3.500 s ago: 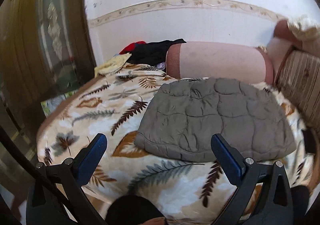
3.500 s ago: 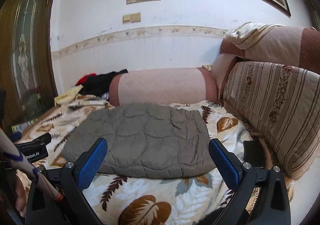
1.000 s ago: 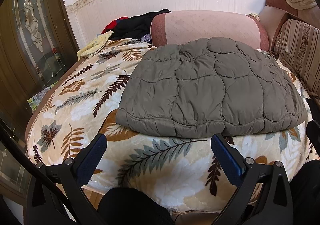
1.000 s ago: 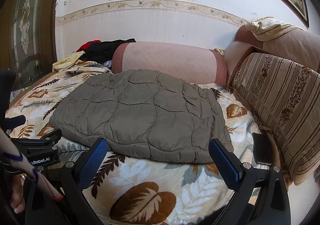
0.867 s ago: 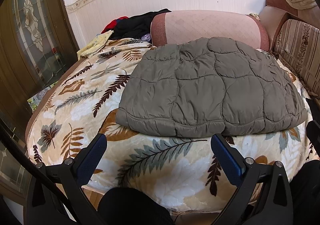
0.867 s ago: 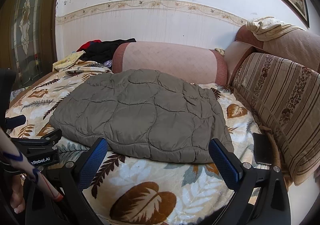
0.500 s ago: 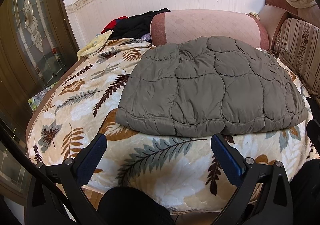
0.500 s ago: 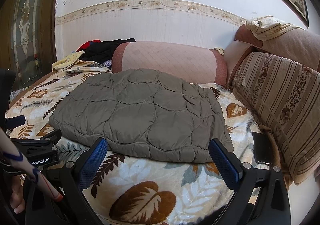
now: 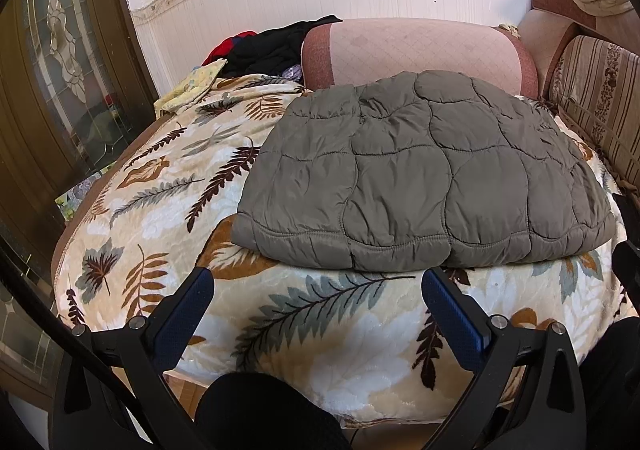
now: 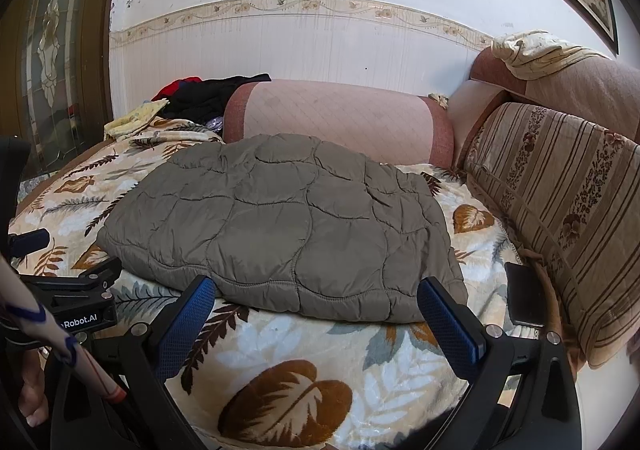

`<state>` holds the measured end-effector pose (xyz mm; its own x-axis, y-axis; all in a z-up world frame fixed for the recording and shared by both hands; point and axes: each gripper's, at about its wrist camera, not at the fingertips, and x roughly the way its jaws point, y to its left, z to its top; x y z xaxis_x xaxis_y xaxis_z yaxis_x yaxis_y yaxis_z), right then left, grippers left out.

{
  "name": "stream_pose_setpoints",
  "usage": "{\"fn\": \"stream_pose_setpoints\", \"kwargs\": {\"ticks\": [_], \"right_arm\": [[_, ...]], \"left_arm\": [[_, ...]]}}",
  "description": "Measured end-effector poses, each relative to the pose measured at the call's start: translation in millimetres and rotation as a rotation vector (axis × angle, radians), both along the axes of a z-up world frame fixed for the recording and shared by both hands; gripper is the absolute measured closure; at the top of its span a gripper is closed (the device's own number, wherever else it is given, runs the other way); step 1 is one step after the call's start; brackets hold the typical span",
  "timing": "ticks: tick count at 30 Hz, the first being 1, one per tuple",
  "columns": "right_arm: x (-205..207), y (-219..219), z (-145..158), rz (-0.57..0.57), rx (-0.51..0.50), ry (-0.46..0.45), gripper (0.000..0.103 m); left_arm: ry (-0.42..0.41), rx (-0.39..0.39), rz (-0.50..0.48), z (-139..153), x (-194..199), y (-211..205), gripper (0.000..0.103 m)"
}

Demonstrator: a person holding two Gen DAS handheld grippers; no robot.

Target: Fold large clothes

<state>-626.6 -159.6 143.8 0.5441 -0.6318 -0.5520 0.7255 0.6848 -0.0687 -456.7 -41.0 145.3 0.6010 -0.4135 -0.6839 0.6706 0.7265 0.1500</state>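
Observation:
A grey-green quilted jacket lies folded into a flat rectangle on the leaf-patterned blanket; it also shows in the right wrist view. My left gripper is open and empty, just short of the jacket's near hem. My right gripper is open and empty, its fingers at the jacket's near edge, not touching it as far as I can tell. The left gripper's body shows at the left of the right wrist view.
A pink bolster lies behind the jacket. A striped cushion lines the right side. Dark and red clothes are piled at the back left. A black phone-like object lies by the cushion. A glass door stands left.
Since 3.5 s ago both grippers moved closer to the jacket and tilted down. Over the last second almost nothing moved.

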Motion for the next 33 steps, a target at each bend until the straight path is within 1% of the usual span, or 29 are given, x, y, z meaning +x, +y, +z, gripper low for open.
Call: {"fn": "stream_pose_setpoints", "kwargs": {"ticks": [19,25,33], "right_arm": [[0,-1,-2,-0.002,0.001,0.005,0.0],[-2,1,2,-0.004,-0.008,-0.003,0.0],[-9,14,15,-0.003,-0.04,-0.027,0.0]], "left_arm": [[0.0,0.001,0.0,-2,1,4,0.0],[-0.004,-0.005,0.004,-2,0,8,0.0],[-0.028,-0.038,-0.006,16,-13,18,0.0]]}}
